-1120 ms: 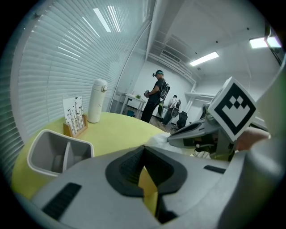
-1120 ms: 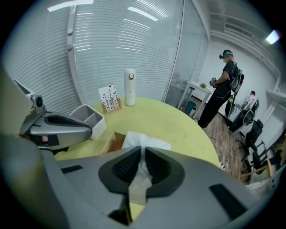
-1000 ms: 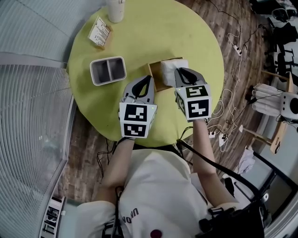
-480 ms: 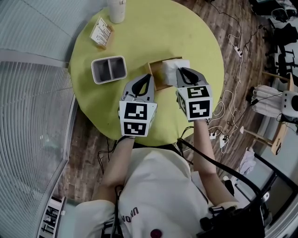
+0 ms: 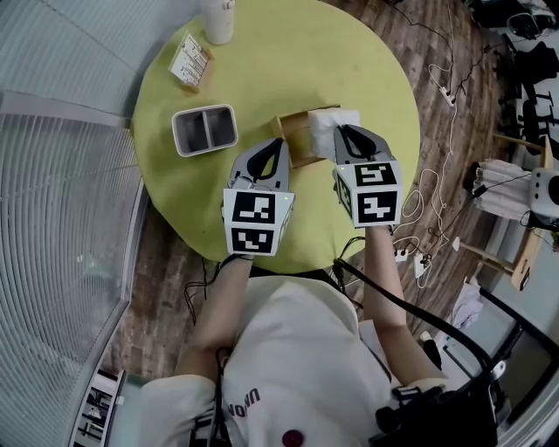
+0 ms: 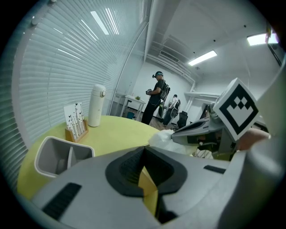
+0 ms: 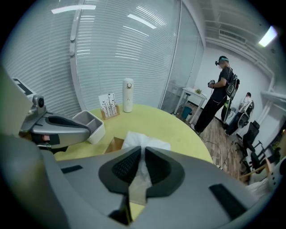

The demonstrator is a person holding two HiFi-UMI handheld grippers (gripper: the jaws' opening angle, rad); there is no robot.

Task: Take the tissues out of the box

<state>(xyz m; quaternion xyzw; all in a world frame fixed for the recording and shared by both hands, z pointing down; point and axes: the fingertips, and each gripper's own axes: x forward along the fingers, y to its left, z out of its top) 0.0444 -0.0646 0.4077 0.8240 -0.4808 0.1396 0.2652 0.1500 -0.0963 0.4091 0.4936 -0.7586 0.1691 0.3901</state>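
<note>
Tissues (image 5: 323, 122): a white wad standing up out of the box's open top, toward the box's right side.

Round yellow-green table (image 5: 376, 79) carries everything, and the box (image 5: 295, 147) sits near its middle. Grey two-part tray (image 5: 203, 129) is left of the box, not touching it. Card stand (image 5: 189, 61) and white flask (image 5: 218, 19) are well beyond the tray.

Left gripper (image 5: 278, 143) is clenched on the box's near-left wall (a tan card edge shows between its pads), which looks like a brace. Right gripper (image 5: 342, 132) is at the box's right side, jaws pinched on the top tissue, with a white fold running between the pads.

Risks, as I judge them:
- The grip is thin and the sheet is soft, so a fast or skewed pull could tear it or let it slip free.
- A tightly packed wad could drag out several sheets at once.
- If the left hold on the thin wall gives, the box could lift or skid toward the tray.
</note>
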